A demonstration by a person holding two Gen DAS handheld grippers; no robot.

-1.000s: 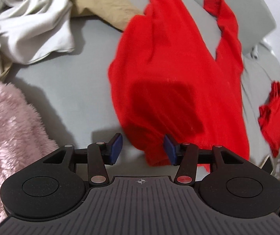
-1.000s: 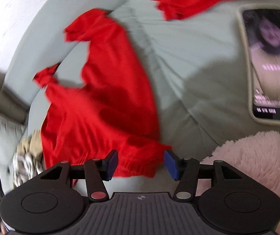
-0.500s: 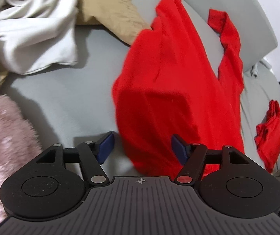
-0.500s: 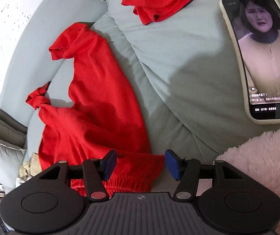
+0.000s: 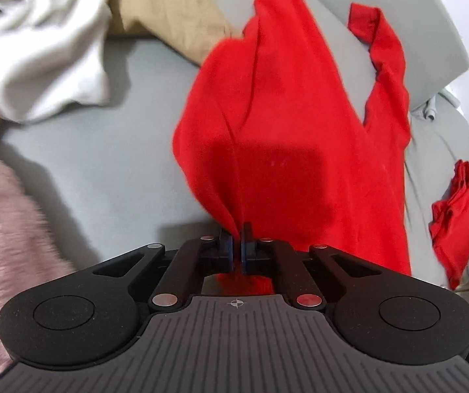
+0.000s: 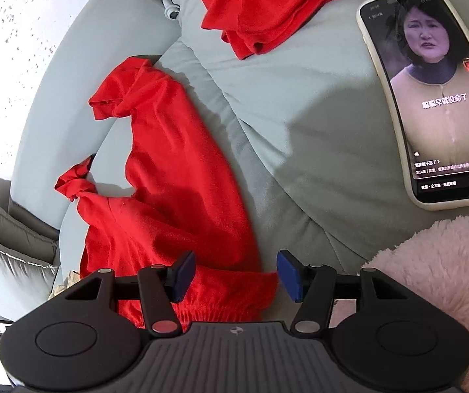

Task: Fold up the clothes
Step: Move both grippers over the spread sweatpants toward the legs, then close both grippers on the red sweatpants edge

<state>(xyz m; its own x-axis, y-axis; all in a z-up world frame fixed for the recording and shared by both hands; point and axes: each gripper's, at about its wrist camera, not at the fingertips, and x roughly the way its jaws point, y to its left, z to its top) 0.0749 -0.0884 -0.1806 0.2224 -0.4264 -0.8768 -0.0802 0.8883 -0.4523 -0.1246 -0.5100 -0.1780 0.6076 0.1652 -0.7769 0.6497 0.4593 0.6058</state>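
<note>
A pair of red trousers point(image 5: 283, 124) lies stretched over the grey sofa seat point(image 5: 110, 170), its legs running up onto the backrest. My left gripper point(image 5: 237, 245) is shut on the trousers' near edge, and the cloth bunches into a ridge between the blue pads. In the right wrist view the same red trousers point(image 6: 175, 177) lie lengthwise with the elastic waistband nearest me. My right gripper point(image 6: 234, 271) is open over that waistband corner, its pads not touching the cloth.
A folded red garment point(image 6: 267, 9) lies on the far cushion, also red garment point(image 5: 454, 219) at the right. A phone point(image 6: 431, 98) with a lit screen rests on the cushion. A pink fluffy blanket point(image 6: 437, 262), white clothes point(image 5: 38, 49) and a tan garment point(image 5: 169, 9) lie around.
The left gripper's jaws first widened, then closed on the trousers' edge, pinching up a fold. The right gripper stayed open and shifted slightly over the waistband.
</note>
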